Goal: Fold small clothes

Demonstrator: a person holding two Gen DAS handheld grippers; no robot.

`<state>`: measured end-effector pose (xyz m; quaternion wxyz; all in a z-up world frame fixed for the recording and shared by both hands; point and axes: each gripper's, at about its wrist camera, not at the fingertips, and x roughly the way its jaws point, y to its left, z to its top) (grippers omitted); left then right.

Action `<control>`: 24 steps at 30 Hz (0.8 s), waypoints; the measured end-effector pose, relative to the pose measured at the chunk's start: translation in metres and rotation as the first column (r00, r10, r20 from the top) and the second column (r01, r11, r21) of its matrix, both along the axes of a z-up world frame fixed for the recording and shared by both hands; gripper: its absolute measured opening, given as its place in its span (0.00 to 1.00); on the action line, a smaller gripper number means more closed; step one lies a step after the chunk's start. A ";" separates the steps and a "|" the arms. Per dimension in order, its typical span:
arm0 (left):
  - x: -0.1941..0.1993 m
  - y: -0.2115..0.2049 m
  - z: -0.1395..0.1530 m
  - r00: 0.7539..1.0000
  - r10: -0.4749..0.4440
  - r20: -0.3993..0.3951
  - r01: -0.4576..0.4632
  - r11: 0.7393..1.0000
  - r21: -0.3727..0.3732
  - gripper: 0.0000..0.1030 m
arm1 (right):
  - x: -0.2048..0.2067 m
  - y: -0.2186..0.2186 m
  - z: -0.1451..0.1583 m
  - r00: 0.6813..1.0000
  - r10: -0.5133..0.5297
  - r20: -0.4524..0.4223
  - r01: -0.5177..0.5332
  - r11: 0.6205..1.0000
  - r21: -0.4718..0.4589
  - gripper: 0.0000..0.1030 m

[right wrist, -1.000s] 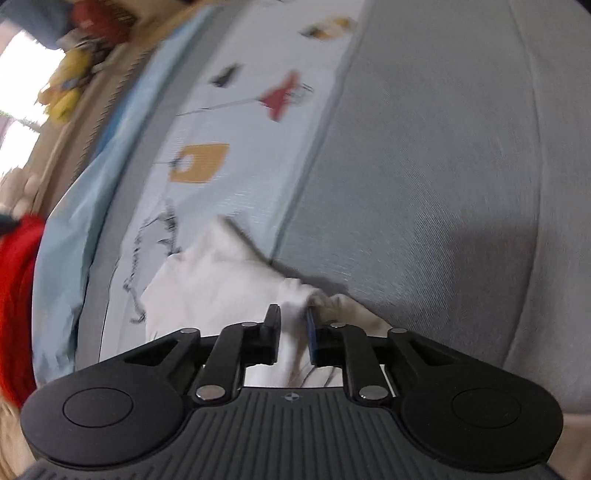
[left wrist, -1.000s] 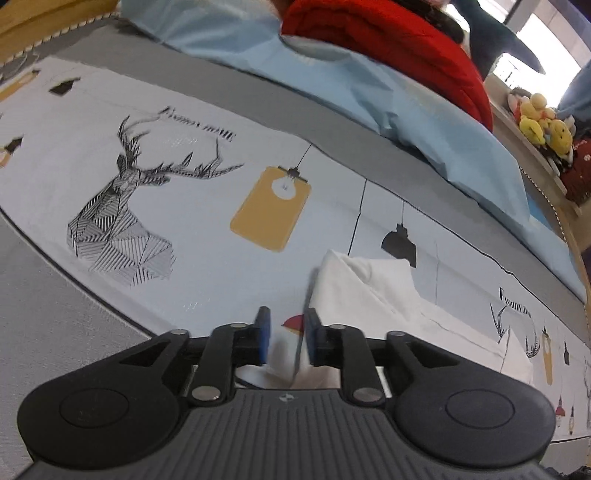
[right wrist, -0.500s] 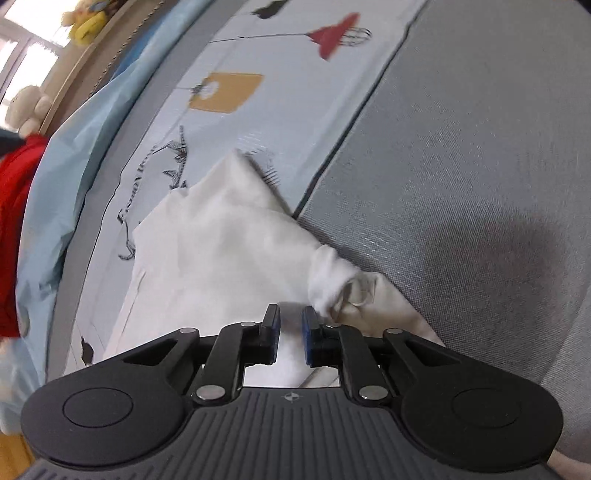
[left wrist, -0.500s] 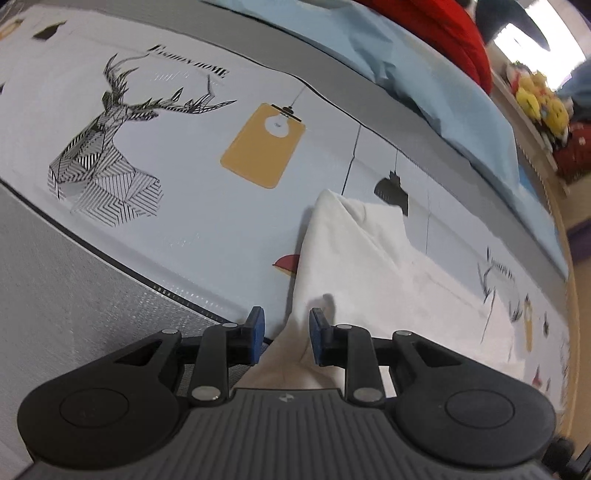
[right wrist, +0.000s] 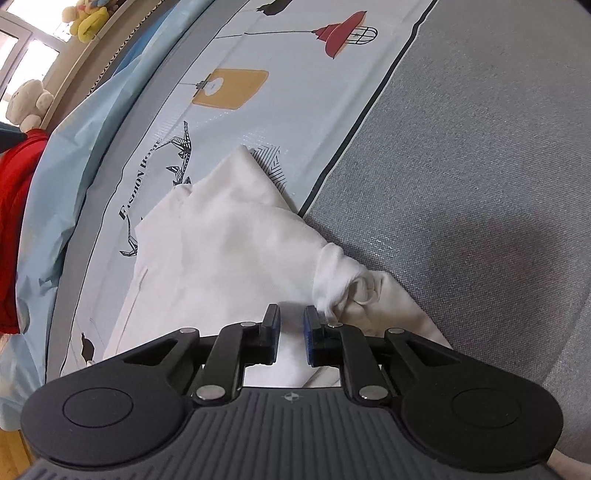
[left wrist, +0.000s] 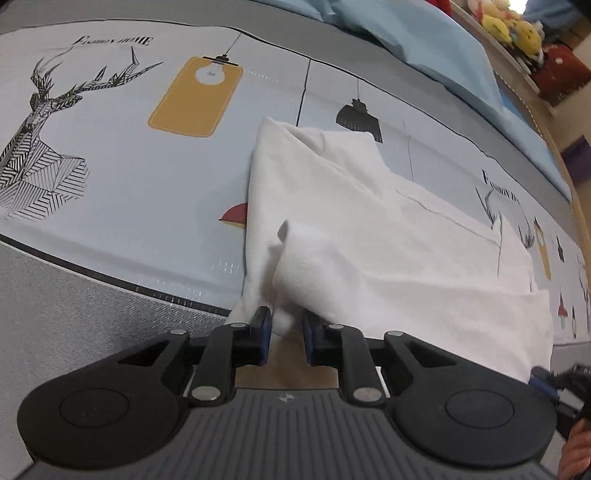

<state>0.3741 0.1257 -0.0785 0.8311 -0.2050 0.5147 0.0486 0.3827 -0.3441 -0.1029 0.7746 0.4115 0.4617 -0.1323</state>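
Observation:
A small white garment [left wrist: 369,236] lies partly folded on the printed bed cover [left wrist: 147,206]. In the left wrist view my left gripper [left wrist: 286,332] stands at its near left corner, jaws a little apart, with a bunched fold of white cloth between the pads. In the right wrist view the same garment [right wrist: 221,251] spreads ahead, with a crumpled cuff [right wrist: 343,284] at its right edge. My right gripper [right wrist: 291,332] is open just over the cloth, and the cuff lies beside its right pad.
A light blue sheet [left wrist: 424,40] and stuffed toys [left wrist: 506,26] lie at the far side of the bed. A red garment [right wrist: 14,221] is at the left in the right wrist view. A grey band of cover [right wrist: 480,184] runs along the near side.
Both grippers have pulled back towards the near edge and their jaws have opened wider. The white garment now lies flatter and further spread on the cover.

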 end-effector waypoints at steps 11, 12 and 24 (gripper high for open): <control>0.002 -0.013 0.006 1.000 -0.025 0.008 0.024 0.996 0.089 0.09 | 0.002 -0.001 -0.002 1.000 0.003 -0.002 -0.003 1.000 0.004 0.13; 0.001 -0.015 0.011 0.999 -0.033 0.016 0.031 0.993 0.117 0.02 | 0.001 -0.002 -0.002 1.000 0.001 -0.002 -0.001 1.000 0.004 0.13; -0.029 0.004 0.048 0.999 -0.045 -0.019 0.048 0.973 0.228 0.01 | -0.003 0.007 0.004 1.000 -0.019 -0.001 0.019 1.000 -0.021 0.13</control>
